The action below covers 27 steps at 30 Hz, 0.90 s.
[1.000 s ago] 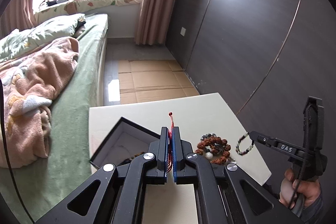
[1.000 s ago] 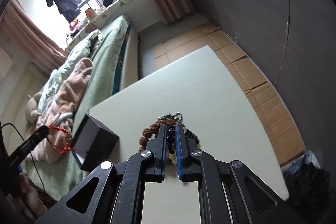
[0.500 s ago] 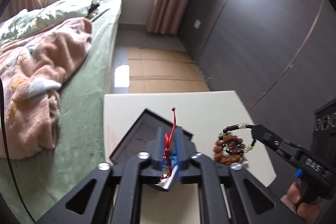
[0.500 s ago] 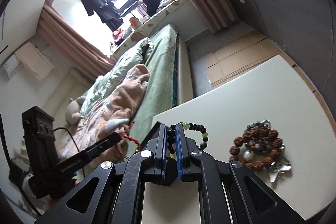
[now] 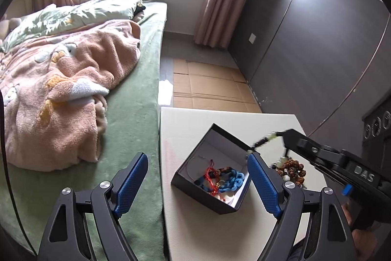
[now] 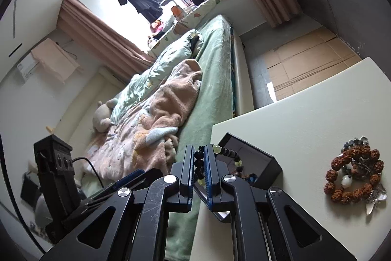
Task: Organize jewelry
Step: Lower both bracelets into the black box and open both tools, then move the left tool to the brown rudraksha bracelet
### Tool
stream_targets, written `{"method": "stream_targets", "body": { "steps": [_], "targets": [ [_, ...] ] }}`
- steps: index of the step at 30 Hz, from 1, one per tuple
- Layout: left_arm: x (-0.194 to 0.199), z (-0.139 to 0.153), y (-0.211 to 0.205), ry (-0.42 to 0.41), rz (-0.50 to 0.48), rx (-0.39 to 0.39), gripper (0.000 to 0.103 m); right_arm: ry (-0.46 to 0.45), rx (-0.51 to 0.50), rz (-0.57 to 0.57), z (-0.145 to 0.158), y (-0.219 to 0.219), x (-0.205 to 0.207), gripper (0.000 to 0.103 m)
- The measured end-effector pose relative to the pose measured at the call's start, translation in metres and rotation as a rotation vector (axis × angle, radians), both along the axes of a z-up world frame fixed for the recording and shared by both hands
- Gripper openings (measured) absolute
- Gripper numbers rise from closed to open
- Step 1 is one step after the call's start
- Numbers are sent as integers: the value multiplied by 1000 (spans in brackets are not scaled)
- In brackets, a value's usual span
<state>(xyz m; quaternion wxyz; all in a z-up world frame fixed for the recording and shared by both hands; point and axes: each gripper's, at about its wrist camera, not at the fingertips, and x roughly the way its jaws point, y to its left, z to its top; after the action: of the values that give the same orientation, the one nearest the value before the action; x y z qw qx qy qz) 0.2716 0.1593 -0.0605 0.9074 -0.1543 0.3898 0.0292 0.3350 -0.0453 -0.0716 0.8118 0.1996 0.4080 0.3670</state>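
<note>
An open black box (image 5: 221, 206) stands on the white table (image 5: 220, 119). Inside it lie a red string bracelet (image 5: 211, 170) and a blue bead chain (image 5: 233, 181). My left gripper (image 5: 196, 158) hangs above the box, jaws opening wide with nothing between the pads. My right gripper (image 6: 198, 151) is shut on a black-and-green bead bracelet (image 6: 199, 162), which dangles over the box's far right edge (image 6: 256, 160). In the left wrist view the right gripper (image 5: 284, 135) reaches in from the right with the beads (image 5: 265, 138) at its tip.
A pile of brown bead bracelets with silver pieces (image 6: 354, 175) lies on the table right of the box. A green bed with a pink blanket (image 5: 73, 94) borders the table's left edge. Cardboard sheets (image 5: 207, 87) cover the floor beyond, beside a dark wardrobe wall (image 5: 305, 53).
My left gripper opened and the red string bracelet dropped into the box. My right gripper carried the bead bracelet away from the brown pile to the box.
</note>
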Motion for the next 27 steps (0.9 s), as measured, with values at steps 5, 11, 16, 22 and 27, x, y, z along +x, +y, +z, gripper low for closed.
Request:
{"method": "stream_targets", "body": {
  "steps": [5,11,16,22,27],
  "targets": [
    [-12,2,3,-21,40,14,84,80,-54,45,-12,15,12,46],
    [-26,7,0,-47,73,-1,84,82,-29,11,-8,-15,16,70],
    [-30,14,-14,-61,50,5,84,69,-43,-18,-4,-47,16,94],
    [-26,25,-41,-77,2,44,84,70,-43,-66,-4,-86,14,103],
    [-20,27,-67,-84,-50,44,84,54,-98,-98,-1,-114,8,103]
  ]
}}
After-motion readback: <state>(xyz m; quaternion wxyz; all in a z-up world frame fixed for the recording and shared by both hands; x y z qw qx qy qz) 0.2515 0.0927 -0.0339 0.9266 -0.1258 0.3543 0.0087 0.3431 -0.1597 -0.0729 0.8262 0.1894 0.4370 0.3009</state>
